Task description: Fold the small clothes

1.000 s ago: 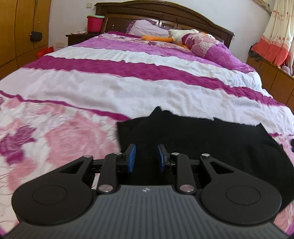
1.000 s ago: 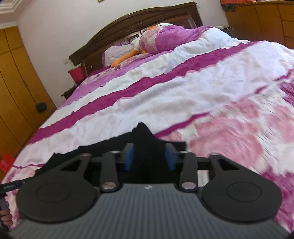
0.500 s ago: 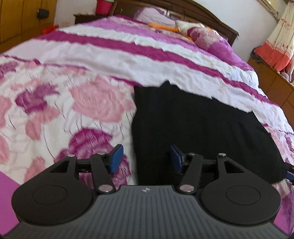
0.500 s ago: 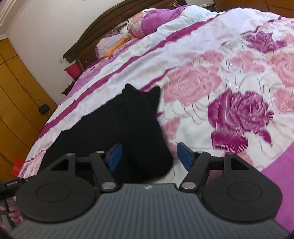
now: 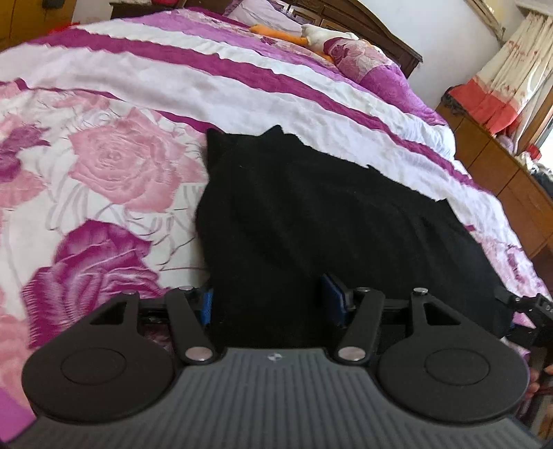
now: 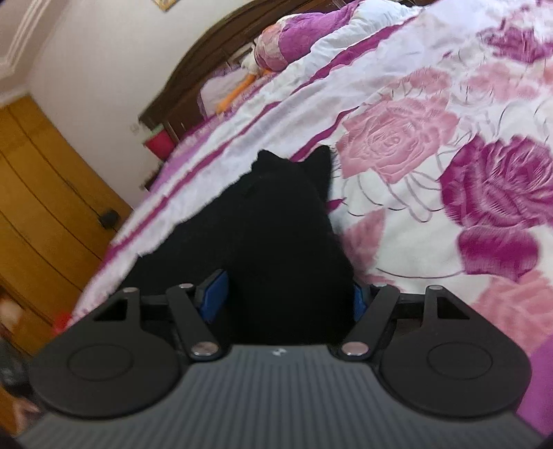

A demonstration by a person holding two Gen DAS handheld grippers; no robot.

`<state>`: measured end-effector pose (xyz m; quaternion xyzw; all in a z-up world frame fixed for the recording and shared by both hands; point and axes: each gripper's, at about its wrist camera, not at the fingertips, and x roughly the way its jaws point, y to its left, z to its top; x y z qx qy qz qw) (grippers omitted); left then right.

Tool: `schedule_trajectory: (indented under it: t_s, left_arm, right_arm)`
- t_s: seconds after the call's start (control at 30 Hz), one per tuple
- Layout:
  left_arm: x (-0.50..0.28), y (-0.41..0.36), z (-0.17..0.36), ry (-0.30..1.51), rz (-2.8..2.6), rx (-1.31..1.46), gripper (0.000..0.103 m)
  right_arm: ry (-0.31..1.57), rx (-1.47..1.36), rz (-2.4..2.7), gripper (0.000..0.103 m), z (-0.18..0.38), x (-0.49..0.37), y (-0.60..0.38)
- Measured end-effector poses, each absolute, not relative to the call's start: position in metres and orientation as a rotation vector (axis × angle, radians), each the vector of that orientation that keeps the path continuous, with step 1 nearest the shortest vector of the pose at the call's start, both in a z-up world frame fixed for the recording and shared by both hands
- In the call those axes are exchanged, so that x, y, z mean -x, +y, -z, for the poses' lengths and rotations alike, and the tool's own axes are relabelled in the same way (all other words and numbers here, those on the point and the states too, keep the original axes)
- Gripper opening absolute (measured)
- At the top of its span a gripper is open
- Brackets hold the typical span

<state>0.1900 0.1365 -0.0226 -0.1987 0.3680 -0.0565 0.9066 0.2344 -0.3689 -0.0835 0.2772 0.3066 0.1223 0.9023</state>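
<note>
A black garment (image 5: 328,214) lies spread on the flowered bedspread (image 5: 114,162). My left gripper (image 5: 268,304) is open, low over the garment's near left edge, with cloth between its blue pads (image 5: 332,293). The right wrist view shows the same black garment (image 6: 276,235) from its right end. My right gripper (image 6: 287,298) is open over the near right edge, its blue pads (image 6: 214,290) on either side of the cloth. The right gripper also shows at the right edge of the left wrist view (image 5: 525,311).
The bed runs back to a dark wooden headboard (image 5: 390,34) with pillows and a stuffed toy (image 5: 311,32). A wooden cabinet (image 5: 511,186) stands on the right of the bed. A wooden wardrobe (image 6: 45,207) stands on the left.
Both grippers have opened from nearly shut on the cloth to wide open. Both have drawn back toward the garment's near edge, and the garment now lies flat on the bed.
</note>
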Motion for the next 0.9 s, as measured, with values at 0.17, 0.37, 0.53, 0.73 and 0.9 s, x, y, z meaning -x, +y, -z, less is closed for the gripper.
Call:
schedule_trajectory:
  t_s: [0.17,0.37,0.53,0.73,0.9]
  left_arm:
    - [-0.203,0.137,0.03,0.752,0.167,0.477,0.059]
    - [-0.206,0.14,0.018,0.752,0.246,0.512,0.022]
    - [-0.19,0.146,-0.01,0.726,0.314,0.579,0.022]
    - [-0.152,0.141,-0.028,0.778,0.344,0.543,0.022]
    - [-0.114,0.13,-0.01,0.838,0.304,0.392,0.023]
  right_arm:
    - [0.617,-0.637,-0.295,0.07,0.087,-0.246,-0.362]
    - [0.632,-0.728,-0.277,0.027,0.091,-0.255,-0.367]
    - [0.624,-0.832,-0.312,0.023,0.07,-0.247,-0.379]
    - [0.635,-0.813,-0.376,0.02,0.035,-0.211,-0.389]
    - [0.658,-0.736,-0.337,0.011,0.032,-0.163,-0.408]
